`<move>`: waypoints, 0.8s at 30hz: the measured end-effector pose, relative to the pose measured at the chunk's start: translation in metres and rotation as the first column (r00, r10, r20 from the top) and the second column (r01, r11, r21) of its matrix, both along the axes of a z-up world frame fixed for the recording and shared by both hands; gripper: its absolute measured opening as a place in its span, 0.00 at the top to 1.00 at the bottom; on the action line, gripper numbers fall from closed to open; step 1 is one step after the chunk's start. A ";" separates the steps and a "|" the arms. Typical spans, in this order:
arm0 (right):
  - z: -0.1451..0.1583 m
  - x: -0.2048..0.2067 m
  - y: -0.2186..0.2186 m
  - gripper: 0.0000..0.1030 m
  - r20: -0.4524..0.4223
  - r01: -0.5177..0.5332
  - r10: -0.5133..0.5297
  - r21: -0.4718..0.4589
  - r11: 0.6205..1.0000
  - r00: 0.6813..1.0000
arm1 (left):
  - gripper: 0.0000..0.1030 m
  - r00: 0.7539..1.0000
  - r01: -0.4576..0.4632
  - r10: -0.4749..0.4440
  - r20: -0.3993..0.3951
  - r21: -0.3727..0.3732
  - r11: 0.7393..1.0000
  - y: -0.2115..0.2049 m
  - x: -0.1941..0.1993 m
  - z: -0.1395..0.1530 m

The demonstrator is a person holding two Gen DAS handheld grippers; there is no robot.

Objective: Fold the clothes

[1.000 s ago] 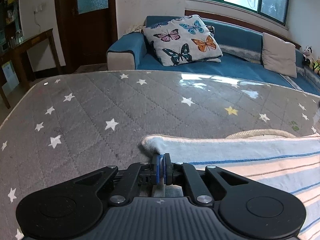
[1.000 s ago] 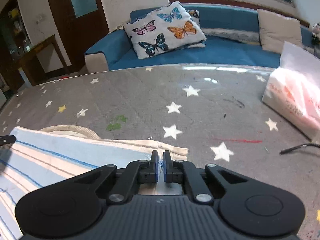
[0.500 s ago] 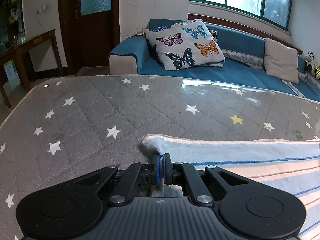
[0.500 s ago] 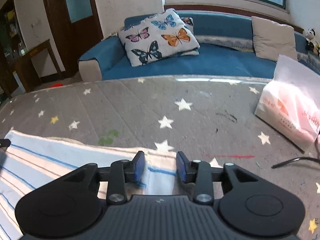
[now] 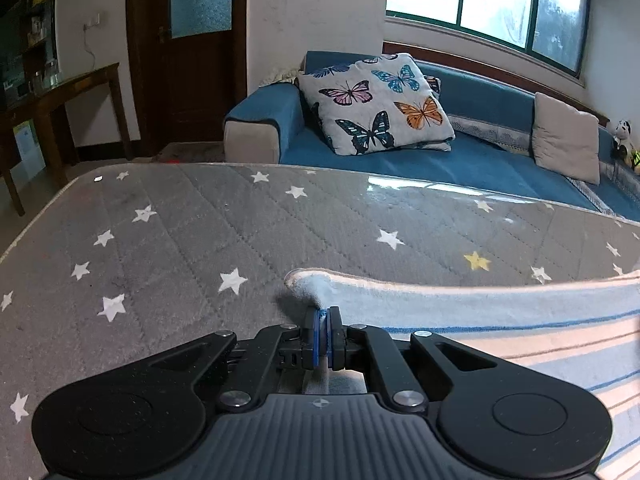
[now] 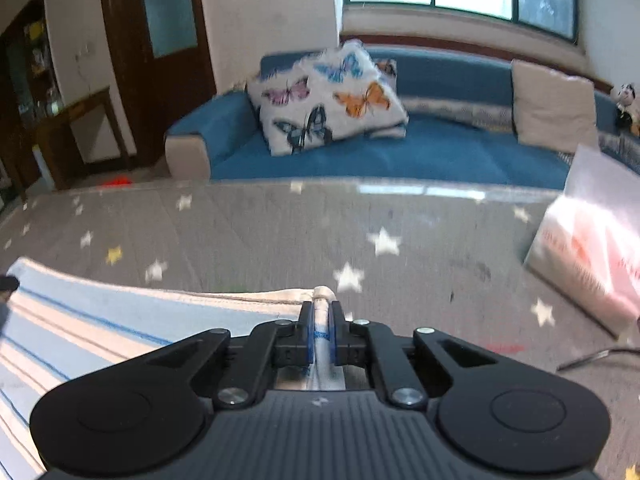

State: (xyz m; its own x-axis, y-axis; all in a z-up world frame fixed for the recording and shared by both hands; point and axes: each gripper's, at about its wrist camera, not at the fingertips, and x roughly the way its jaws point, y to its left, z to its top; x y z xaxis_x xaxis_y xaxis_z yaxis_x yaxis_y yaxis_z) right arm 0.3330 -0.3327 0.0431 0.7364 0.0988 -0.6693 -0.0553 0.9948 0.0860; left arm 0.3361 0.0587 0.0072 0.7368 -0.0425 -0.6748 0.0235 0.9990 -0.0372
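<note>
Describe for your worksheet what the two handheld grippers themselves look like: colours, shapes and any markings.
Both the left gripper and right gripper look alike: a ribbed dark grey body with a small crosshair mark, two black rounded lobes, black linkage arms with silver screws, and short black fingers lined with blue pads.

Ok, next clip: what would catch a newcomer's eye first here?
Probably the butterfly-print cushion propped on the blue sofa beyond the table. Nearer, a striped cloth lies on the grey star-patterned table cover, with the left gripper and right gripper each clamped on a corner of its far edge. A pink-and-white plastic bag sits at the table's right side.
</note>
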 end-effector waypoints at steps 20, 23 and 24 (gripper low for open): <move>0.036 -0.079 0.042 0.57 -0.131 -0.203 0.199 -0.016 0.979 0.971 | 0.41 0.992 0.127 -0.127 -0.002 0.102 0.987 -0.027 -0.104 0.021; 0.032 -0.114 0.061 0.52 -0.151 -0.268 0.263 -0.016 0.963 0.953 | 0.35 0.984 0.177 -0.179 0.002 0.118 0.977 -0.038 -0.138 0.018; 0.030 -0.127 0.068 0.50 -0.157 -0.292 0.286 -0.018 0.956 0.945 | 0.34 0.980 0.198 -0.200 0.003 0.127 0.972 -0.042 -0.151 0.016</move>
